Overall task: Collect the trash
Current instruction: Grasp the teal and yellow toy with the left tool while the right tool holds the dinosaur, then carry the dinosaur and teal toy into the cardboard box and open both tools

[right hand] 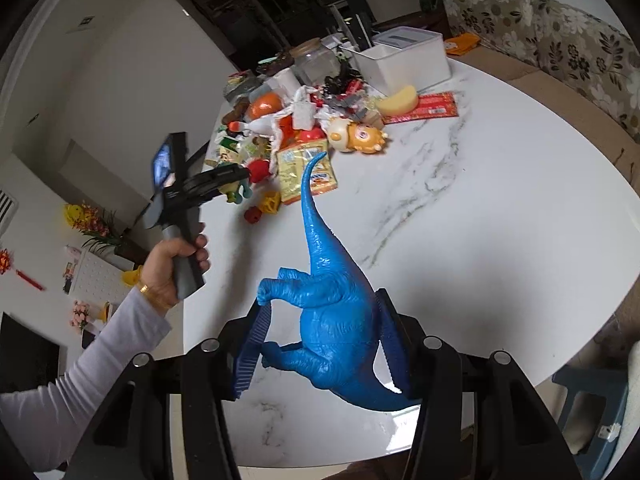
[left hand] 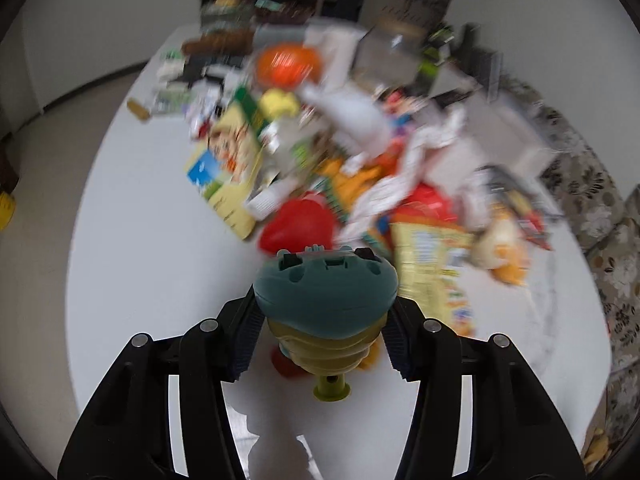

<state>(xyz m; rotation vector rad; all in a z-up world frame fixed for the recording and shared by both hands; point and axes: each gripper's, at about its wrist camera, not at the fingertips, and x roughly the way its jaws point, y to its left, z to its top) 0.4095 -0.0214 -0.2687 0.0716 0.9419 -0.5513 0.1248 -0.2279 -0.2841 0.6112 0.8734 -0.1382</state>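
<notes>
Holding two toys lifted off the white marble worktop (right hand: 460, 208), you are at the carry step. Your left tool (left hand: 322, 312) is clamped on a teal-and-yellow plastic toy (left hand: 326, 300); your right tool (right hand: 320, 344) is clamped on a blue dinosaur (right hand: 328, 312), its long part reaching toward the pile. The remaining litter heap (right hand: 304, 120), wrappers mixed with toys, sits near the worktop's far side. No bin shows in either view, so the next move likely calls for finding one before releasing.
</notes>
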